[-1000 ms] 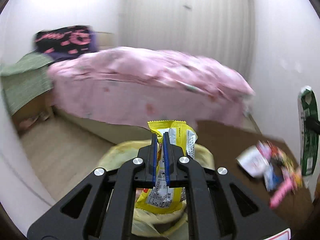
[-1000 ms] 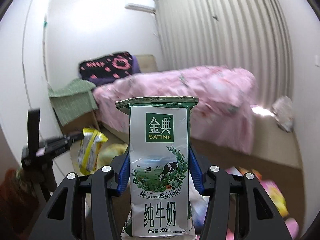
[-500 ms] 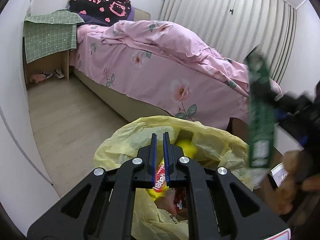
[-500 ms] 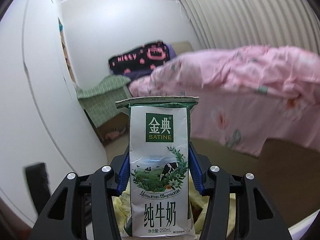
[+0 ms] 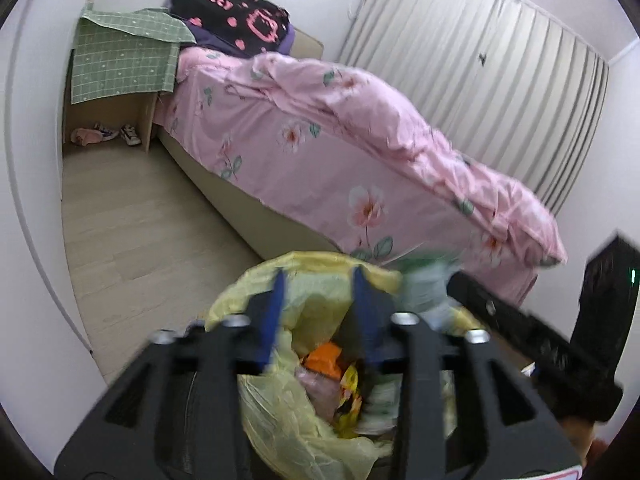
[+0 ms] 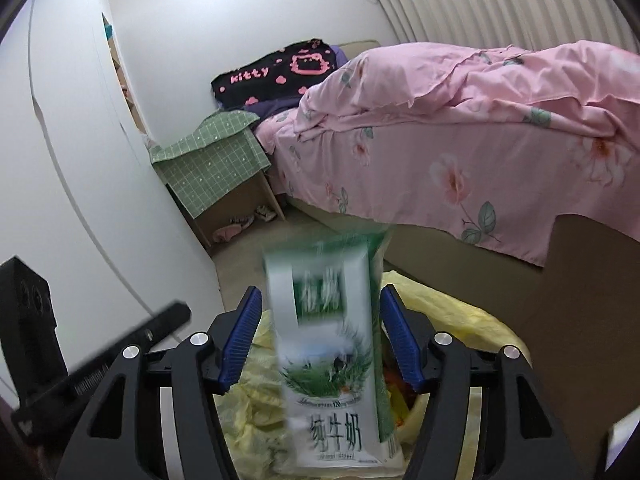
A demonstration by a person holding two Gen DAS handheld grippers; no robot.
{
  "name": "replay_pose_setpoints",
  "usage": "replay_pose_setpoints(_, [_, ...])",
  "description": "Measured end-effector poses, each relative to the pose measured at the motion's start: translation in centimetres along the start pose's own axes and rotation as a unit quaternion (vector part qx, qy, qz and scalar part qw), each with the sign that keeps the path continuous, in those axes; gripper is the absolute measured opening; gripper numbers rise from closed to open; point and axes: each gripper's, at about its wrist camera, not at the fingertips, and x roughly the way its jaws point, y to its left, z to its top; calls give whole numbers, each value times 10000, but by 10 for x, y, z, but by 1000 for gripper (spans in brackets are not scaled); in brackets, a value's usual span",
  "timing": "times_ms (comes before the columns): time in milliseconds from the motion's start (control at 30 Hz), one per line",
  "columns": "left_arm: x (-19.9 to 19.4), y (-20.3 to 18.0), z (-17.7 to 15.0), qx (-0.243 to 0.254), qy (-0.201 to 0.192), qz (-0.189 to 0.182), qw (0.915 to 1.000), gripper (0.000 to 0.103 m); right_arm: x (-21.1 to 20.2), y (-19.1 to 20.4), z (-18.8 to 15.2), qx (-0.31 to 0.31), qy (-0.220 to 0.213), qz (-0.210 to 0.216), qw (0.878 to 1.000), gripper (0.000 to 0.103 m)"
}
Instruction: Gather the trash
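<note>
Milk carton (image 6: 332, 356), motion-blurred, hangs free between just-widened right jaws; left jaws just parted, empty, above yellow bag (image 5: 280, 412).

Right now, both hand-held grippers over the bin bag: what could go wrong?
1. The milk carton, blurred between the right hand-held gripper's just-opening pads and apparently loose, may tip onto the yellow bag's rim rather than inside.
2. The left hand-held gripper, jaws just opening with nothing between them, hangs close beside it over the same opening; they could collide.
3. The bag's loose plastic could catch a finger.
</note>
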Motion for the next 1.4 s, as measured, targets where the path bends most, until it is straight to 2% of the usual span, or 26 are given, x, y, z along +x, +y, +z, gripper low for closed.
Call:
replay_pose_setpoints(133, [-14,-10,6,71,-183,-71,9998,48,-35,-4,-4,-66,-122,-209,9997,58])
replay_pose_setpoints(200, [-17,-16,6,137,-183,-146,9996,51,-58,-6,-8,-179,-156,-445,9987,58])
replay_pose_setpoints(267, [-20,-26,3,250,-124,-254,9993,56,-85,-10,-16,-342,-206,-735,9965,60])
replay_pose_setpoints(333, [-19,-34,0,346,-9,-386,9987,57,-107,-15,-23,-447,-187,-1007,9937,63])
replay_pose_setpoints(433, [-18,-59,-12,598,226,-718,9954,62,-141,-31,-41,-386,35,-1385,9896,63])
replay_pose_setpoints(500, [-17,-83,-24,886,439,-1023,9898,63,-164,-41,-55,-399,280,-1716,9840,63])
replay_pose_setpoints(567, [-17,-106,-38,1167,627,-1300,9826,63,-191,-48,-69,-488,248,-2171,9746,63])
replay_pose_setpoints(633, [-16,-126,-50,1384,803,-1537,9751,63,-212,-55,-80,-475,237,-2411,9690,63])
replay_pose_setpoints(833, [-21,-186,-89,2045,1378,-2287,9418,64,-271,-86,-111,6,197,-2737,9616,63])
replay_pose_setpoints(900, [-23,-204,-101,2328,1544,-2444,9286,65,-287,-96,-123,173,205,-2803,9595,54])
replay_pose_setpoints(933, [-25,-210,-105,2427,1593,-2504,9236,65,-294,-99,-131,246,185,-2872,9574,54])
replay_pose_setpoints(967, [-27,-218,-112,2532,1664,-2595,9170,65,-304,-103,-138,321,137,-3004,9532,54])
replay_pose_setpoints(1133, [-29,-248,-134,2724,2020,-2909,8946,65,-334,-118,-159,600,-52,-3564,9324,54])
replay_pose_setpoints(1267, [-20,-275,-151,2803,2301,-2916,8851,65,-347,-128,-173,845,-22,-3853,9189,54])
replay_pose_setpoints(1400, [5,-297,-167,2865,2487,-2323,8956,65,-351,-129,-182,1000,60,-3856,9172,54])
